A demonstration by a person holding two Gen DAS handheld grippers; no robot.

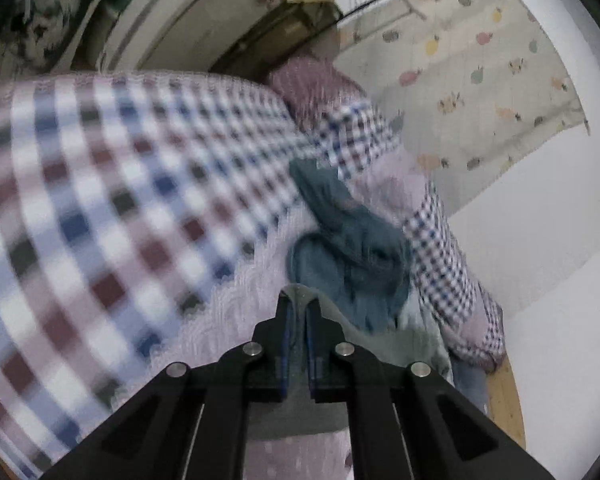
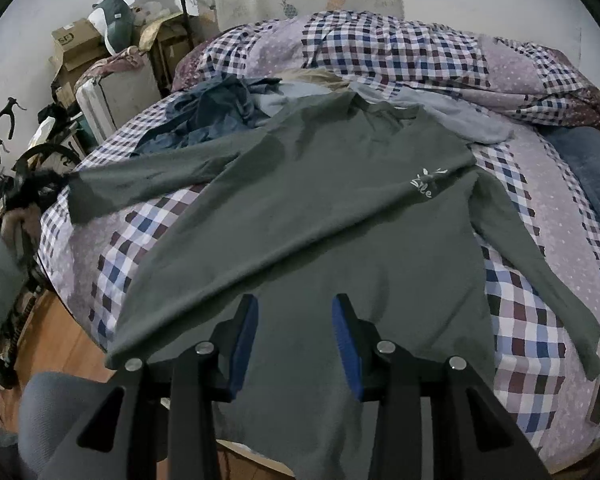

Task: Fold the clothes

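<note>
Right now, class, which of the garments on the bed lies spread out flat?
The grey-green long-sleeved shirt, sleeves out, directly ahead of the right gripper. The blue garment behind it is crumpled.

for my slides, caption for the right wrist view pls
Open right gripper hovers over a grey-green long-sleeved shirt spread flat on a checked bedspread.

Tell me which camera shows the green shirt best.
The right wrist view: the green shirt lies spread flat on the checked bedcover, both sleeves and the chest logo visible. The left wrist view, blurred, shows only a strip of green cloth pinched in the left claw.
</note>
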